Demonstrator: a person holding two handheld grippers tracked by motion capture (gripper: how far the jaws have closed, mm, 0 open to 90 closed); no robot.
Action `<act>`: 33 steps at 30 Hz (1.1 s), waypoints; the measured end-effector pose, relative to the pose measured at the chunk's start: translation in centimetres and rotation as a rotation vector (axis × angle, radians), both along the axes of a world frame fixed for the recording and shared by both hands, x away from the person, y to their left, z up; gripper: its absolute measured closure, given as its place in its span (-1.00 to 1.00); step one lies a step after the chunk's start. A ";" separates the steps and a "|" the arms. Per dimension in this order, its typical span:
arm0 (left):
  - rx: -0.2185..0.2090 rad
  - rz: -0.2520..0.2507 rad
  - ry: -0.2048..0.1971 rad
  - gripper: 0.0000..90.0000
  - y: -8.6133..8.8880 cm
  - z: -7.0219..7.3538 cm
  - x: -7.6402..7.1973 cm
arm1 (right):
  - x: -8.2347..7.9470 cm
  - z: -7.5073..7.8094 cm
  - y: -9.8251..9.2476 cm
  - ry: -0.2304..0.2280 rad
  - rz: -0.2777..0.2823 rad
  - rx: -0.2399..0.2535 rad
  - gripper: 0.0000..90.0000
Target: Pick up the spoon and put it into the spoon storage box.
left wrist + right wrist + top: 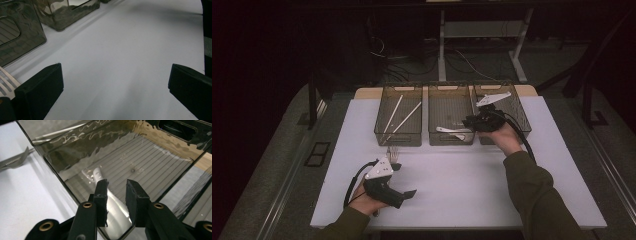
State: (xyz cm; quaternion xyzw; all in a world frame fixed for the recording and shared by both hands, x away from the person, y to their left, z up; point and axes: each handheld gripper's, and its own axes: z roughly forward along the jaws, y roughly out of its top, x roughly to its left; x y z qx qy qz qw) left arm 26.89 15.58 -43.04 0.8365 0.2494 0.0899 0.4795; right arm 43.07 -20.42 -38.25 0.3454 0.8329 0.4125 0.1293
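Now, key relation: the fork (393,152) lies just off the L gripper (403,180), on the far-left side of its jaws, not between them.
L gripper state: jaws spread wide w/ bare table (462,175) between them. Nothing held. It sits low near your front edge.
Fork, seen from L gripper view: tines (5,81) poke in at the lower left, just outside the left jaw and maybe touching it; can't tell for sure.
Fork axis: runs roughly away from you toward the bins, tines at the far end. Handle end is tucked under the gripper's grey plate in the high view.
R gripper state: R gripper (116,192) has jaws parted w/ a narrow gap, pads pressing on nothing, so it's empty.
R gripper place: tips hang over the near end of the mid bin (434,107), angled down into it.
White utensil: white utensil (113,206) lies flat on the mid bin floor under the R jaws, long axis running along the bin. It looks already dropped, apart from the pads.
Nearer hand: L, by a lot. R is well apart from the fork, up at the bins.
Next move, my guess: swing the L jaws left so the fork handle sits between the pads, w/ the closing line across the handle, not along it.
Risk: the left jaw nudges the tines and the fork skids on the smooth table.
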 end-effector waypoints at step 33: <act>-0.011 0.038 0.000 -1.00 0.5 0.2 0.0 | -8.8 0.8 -4.9 -0.009 0.011 0.166 -0.19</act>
